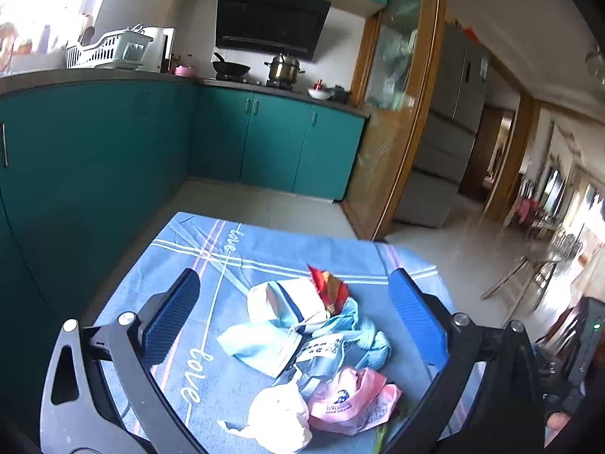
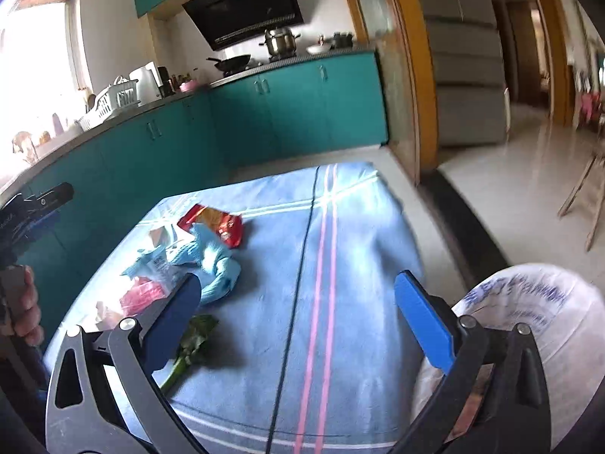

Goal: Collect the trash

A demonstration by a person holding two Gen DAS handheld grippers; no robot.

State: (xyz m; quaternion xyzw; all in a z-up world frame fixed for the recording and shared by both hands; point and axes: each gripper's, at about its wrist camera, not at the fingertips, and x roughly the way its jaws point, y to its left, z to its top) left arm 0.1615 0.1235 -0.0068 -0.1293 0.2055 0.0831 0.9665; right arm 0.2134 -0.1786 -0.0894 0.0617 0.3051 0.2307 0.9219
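Note:
A pile of trash lies on a table covered with a blue cloth [image 1: 196,265]: a red snack wrapper [image 1: 328,288], a white and blue carton [image 1: 280,299], a blue glove [image 1: 368,335], a pink plastic bag [image 1: 353,401] and a crumpled white tissue [image 1: 280,414]. My left gripper [image 1: 298,297] is open and hovers over the pile. My right gripper [image 2: 298,295] is open above the cloth [image 2: 340,265], right of the same pile: wrapper [image 2: 217,223], glove [image 2: 213,261], pink bag [image 2: 143,293]. A green leaf [image 2: 193,344] lies by its left finger.
A bin lined with a white plastic bag [image 2: 529,314] stands at the table's right edge. Teal kitchen cabinets [image 1: 151,140] run along the left and back, with a stove, pots and a dish rack on top. A doorway with a wooden frame [image 1: 412,113] opens to the right.

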